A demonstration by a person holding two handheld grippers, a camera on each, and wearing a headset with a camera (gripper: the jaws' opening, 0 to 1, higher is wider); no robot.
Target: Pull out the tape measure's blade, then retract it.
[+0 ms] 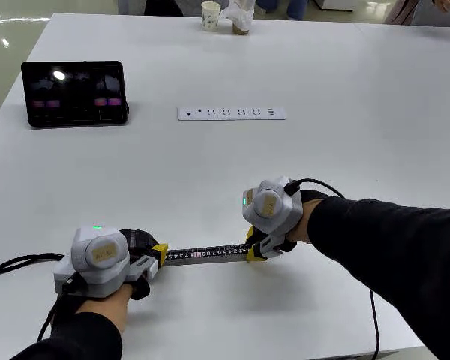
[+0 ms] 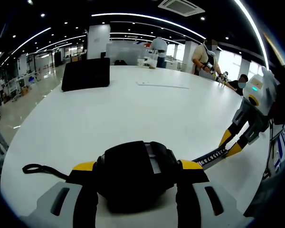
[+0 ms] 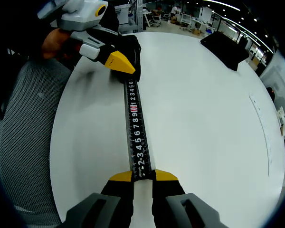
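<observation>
A black tape measure case point(image 2: 135, 173) sits on the white table point(image 1: 232, 165), clamped between the yellow-tipped jaws of my left gripper point(image 1: 146, 259). Its dark numbered blade point(image 3: 135, 128) runs out flat over the table toward my right gripper point(image 3: 141, 176), which is shut on the blade's tip. In the head view the blade point(image 1: 204, 253) spans the gap between the case point(image 1: 139, 241) and my right gripper point(image 1: 255, 251). The case's black wrist strap point(image 1: 19, 262) trails to the left.
A black tablet point(image 1: 75, 91) stands at the far left. A white power strip point(image 1: 231, 113) lies in the middle, and paper cups point(image 1: 211, 15) stand at the far edge. A grey mesh chair point(image 3: 23, 142) sits beside the table's near edge. People stand in the background.
</observation>
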